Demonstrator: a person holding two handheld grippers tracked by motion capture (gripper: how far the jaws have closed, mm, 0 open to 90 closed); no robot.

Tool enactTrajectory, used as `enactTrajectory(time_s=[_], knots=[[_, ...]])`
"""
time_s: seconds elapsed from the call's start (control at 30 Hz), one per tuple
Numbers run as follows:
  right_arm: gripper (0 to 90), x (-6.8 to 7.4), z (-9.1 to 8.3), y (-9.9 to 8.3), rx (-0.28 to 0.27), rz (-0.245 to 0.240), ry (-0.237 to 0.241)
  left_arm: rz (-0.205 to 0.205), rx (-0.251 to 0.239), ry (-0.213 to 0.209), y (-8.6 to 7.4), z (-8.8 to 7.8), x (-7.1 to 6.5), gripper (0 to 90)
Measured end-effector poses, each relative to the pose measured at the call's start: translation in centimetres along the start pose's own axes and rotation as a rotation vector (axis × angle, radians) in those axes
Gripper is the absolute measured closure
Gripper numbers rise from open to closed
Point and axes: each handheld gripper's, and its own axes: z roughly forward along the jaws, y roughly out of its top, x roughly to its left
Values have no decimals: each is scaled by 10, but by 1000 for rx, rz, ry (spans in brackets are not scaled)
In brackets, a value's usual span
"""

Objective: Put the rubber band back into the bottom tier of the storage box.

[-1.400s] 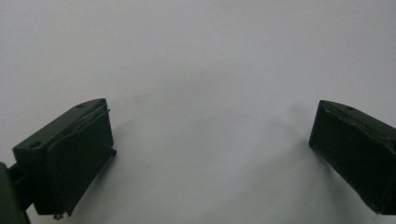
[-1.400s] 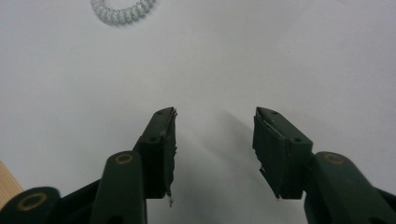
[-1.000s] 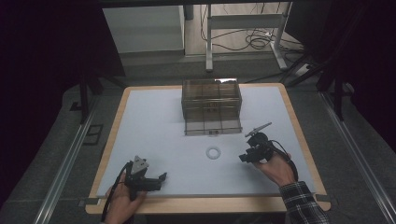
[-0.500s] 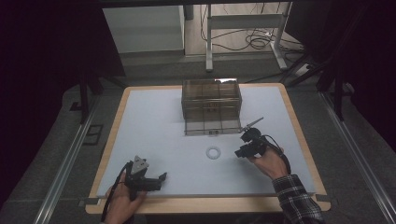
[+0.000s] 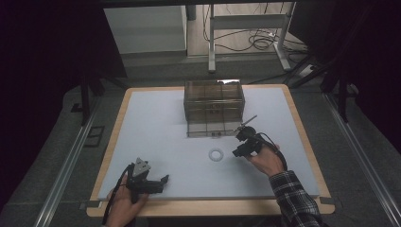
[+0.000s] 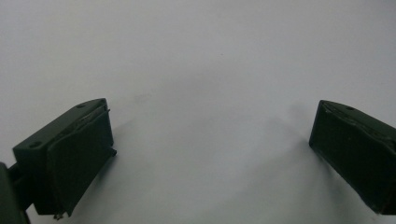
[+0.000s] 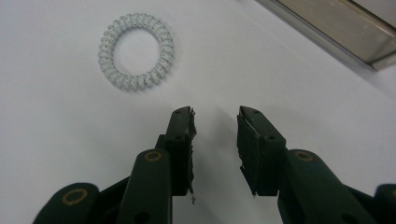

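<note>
A pale, translucent spiral hair tie point(image 5: 216, 154) lies flat on the white table top point(image 5: 156, 123). In the right gripper view the hair tie point(image 7: 136, 51) sits ahead and to the left of the jaws, apart from them. My right gripper point(image 5: 236, 152) point(image 7: 215, 114) hovers just right of it, pointing at it; its jaws have just been closing to a narrow gap with nothing between them. At the table's front left my left gripper point(image 5: 164, 180) point(image 6: 212, 109) rests with its jaws spread wide over bare table.
A smoky, see-through compartment box point(image 5: 213, 106) stands at the middle back of the table; its lower edge point(image 7: 336, 28) runs across the top right of the right gripper view. Dark floor, rails and a desk frame surround the table.
My right hand has moved left, from beside the box's front corner toward the hair tie. The left hand and the hair tie have stayed put.
</note>
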Motion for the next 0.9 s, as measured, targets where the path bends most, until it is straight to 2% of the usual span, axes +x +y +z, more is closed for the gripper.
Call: enactTrajectory(time_s=[0.37,0.9], knots=[[726,9,9,20,47,-51,11,0,0,0,0,0,0,0],[745,22,21,46,101,-108,17,0,0,0,0,0,0,0]])
